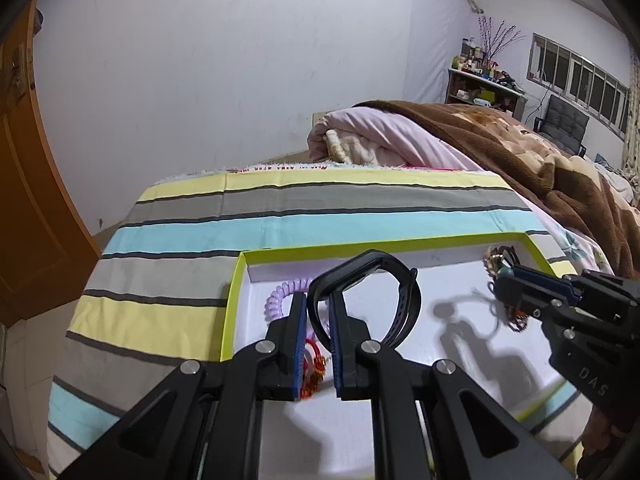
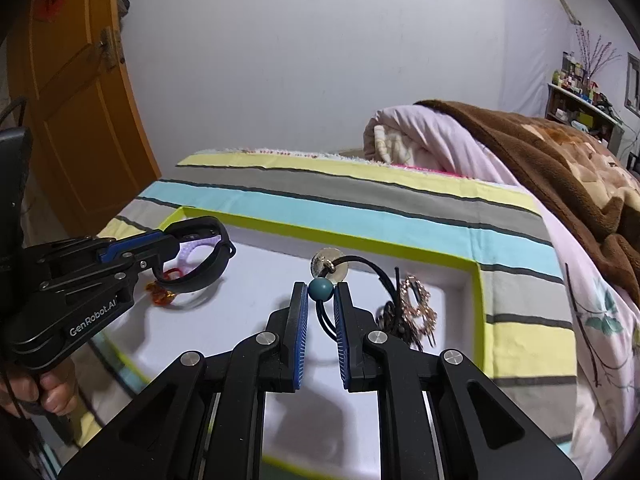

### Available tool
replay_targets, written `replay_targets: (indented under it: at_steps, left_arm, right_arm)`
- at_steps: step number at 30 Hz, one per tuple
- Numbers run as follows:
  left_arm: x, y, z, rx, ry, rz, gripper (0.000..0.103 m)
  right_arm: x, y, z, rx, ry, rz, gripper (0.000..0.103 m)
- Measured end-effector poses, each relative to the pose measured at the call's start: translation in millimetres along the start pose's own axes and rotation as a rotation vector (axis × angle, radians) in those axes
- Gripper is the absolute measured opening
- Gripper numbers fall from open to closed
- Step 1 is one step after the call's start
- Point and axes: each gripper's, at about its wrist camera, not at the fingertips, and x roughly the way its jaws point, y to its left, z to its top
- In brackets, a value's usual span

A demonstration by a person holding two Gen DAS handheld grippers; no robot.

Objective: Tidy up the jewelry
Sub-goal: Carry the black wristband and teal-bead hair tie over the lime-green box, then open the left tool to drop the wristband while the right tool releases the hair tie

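left wrist view, left to right: striped bedsheet [image 1: 168, 232] across the left half, then shallow tray [image 1: 234, 304] with lime-green rim and white floor. just inside its left wall, lilac coil hair tie [image 1: 280, 296]. at centre, left gripper [image 1: 318, 316] clenched on black wristband [image 1: 384, 300], lifted in a loop above the tray floor. red-orange beaded piece [image 1: 314, 368] low between the fingers, resting on the floor, probably a bracelet. far right, right gripper [image 1: 504, 284] over the tray's right corner.

right wrist view: at centre, right gripper [image 2: 320, 300] grasping teal bead [image 2: 320, 289] of black cord necklace [image 2: 372, 270], silver disc pendant [image 2: 329, 269] just beyond. right of it, gold-toned tangle [image 2: 416, 304] on the floor.
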Motion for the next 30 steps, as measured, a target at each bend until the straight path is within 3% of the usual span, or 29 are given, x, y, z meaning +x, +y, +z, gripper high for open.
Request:
replay_targets:
  at_steps: [9,16,21,30]
  left_arm:
    - [27,-1,-2,0.011,0.061,-0.003,0.012]
    - [25,3,-2,0.005,0.053,-0.018,0.013]
    - [18,6,-3,-0.001,0.043,-0.013,0.019]
    - [-25,14,-16,-0.029,-0.006,-0.015,0.019]
  right_arm:
    - [30,-8,0,0.038,0.071,0.002,0.013]
    - [37,-11,-2,0.042,0.098,-0.004,0.014]
    - [30,-9,-4,0.030,0.084,-0.003,0.030]
    - [-8,0,-16,0.012,0.030,-0.002,0.030]
